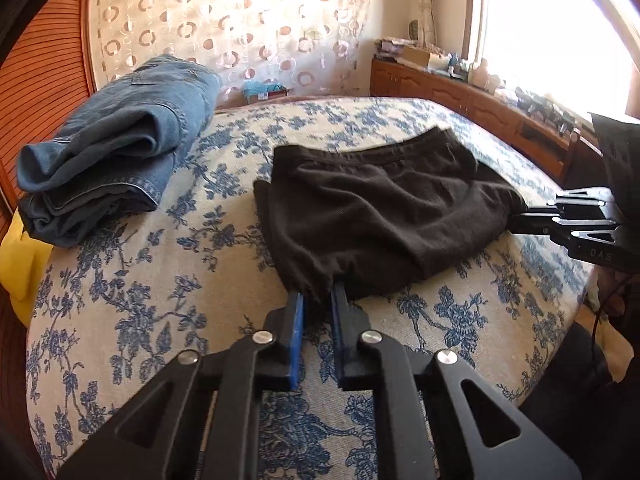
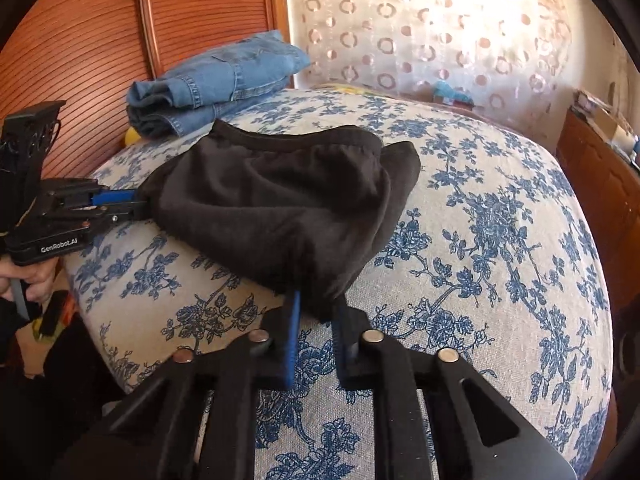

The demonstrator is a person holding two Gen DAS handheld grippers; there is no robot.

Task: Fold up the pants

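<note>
A pair of black pants point(image 1: 380, 208), folded into a loose bundle, lies near the middle of a bed point(image 1: 160, 280) covered in a cream spread with a blue flower print. The left claw point(image 1: 318, 300) is closed on the near edge of the pants, its blue-lined fingers pinching a fold of black cloth. The right claw point(image 2: 318, 300) is likewise closed on another near corner of the same bundle, with cloth bunched between its fingers. Each claw shows at the edge of the other's view, gripping the pants from the side. A hand point(image 2: 34, 280) holds the left claw's handle. A folded stack of blue jeans point(image 1: 116, 144) rests at the far left of the bed, apart from the pants, against a ribbed wooden headboard point(image 2: 80, 40). A patterned sheer curtain point(image 1: 240, 32) hangs behind the bed.
</note>
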